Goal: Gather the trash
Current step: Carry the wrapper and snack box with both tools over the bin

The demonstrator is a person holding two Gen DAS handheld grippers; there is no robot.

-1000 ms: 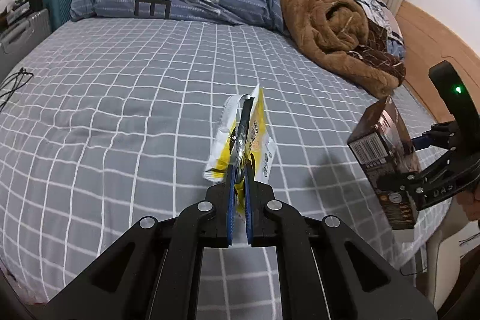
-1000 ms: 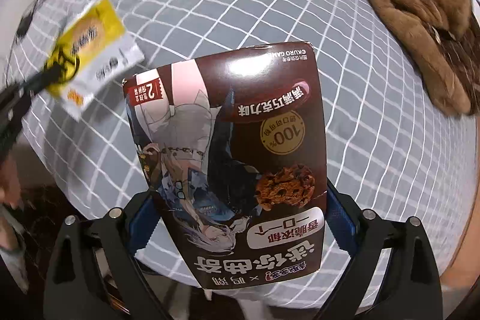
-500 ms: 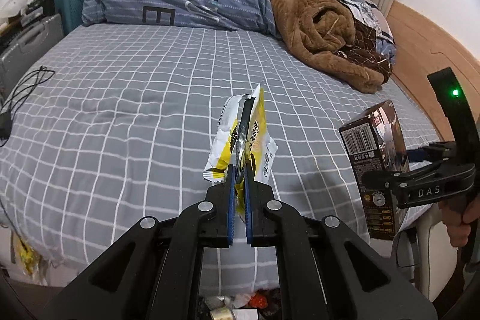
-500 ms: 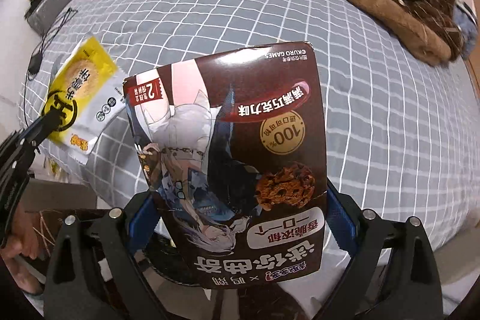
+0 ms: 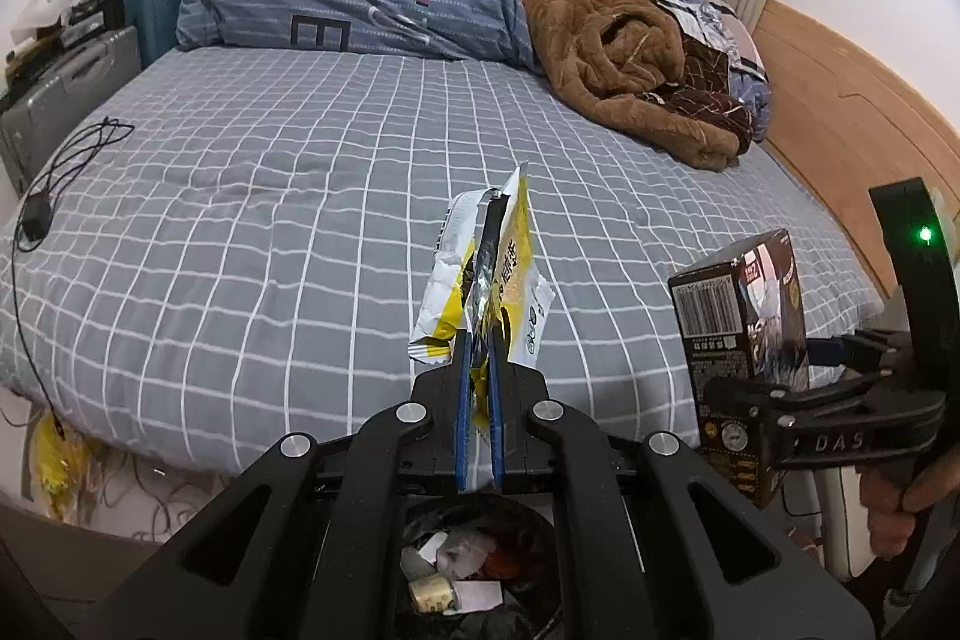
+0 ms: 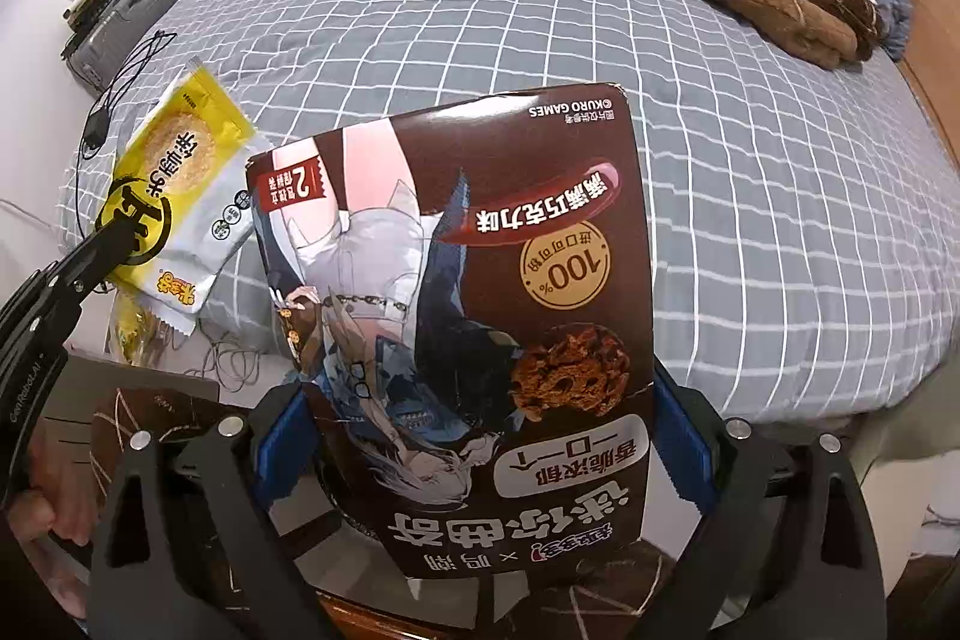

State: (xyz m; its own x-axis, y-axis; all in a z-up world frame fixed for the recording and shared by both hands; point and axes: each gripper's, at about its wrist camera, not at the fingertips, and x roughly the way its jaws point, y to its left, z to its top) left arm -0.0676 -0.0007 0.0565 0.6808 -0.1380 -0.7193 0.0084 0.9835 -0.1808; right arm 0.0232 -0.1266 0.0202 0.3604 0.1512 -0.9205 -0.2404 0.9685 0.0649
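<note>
Trash is held in both tools beyond the foot of the bed (image 5: pixel 300 196). The left tool (image 5: pixel 475 370) has its blue pads nearly together, pinching a crumpled yellow and white snack wrapper (image 5: pixel 480 280) by its lower edge; in the right wrist view the same wrapper (image 6: pixel 180 184) shows flat, its bottom corner covered by the black finger. The right tool (image 6: pixel 480 436) clamps a dark brown cookie box (image 6: pixel 468 316) by its two side walls, print upside down; the box fills the view and hides most of both pads and whatever lies straight below. Under the left tool a dark bin (image 5: pixel 468 568) holds paper scraps and a small can, its rim mostly hidden by the tool's arms. A hand (image 5: pixel 900 508) grips the right tool's handle, cut off by the frame edge.
</note>
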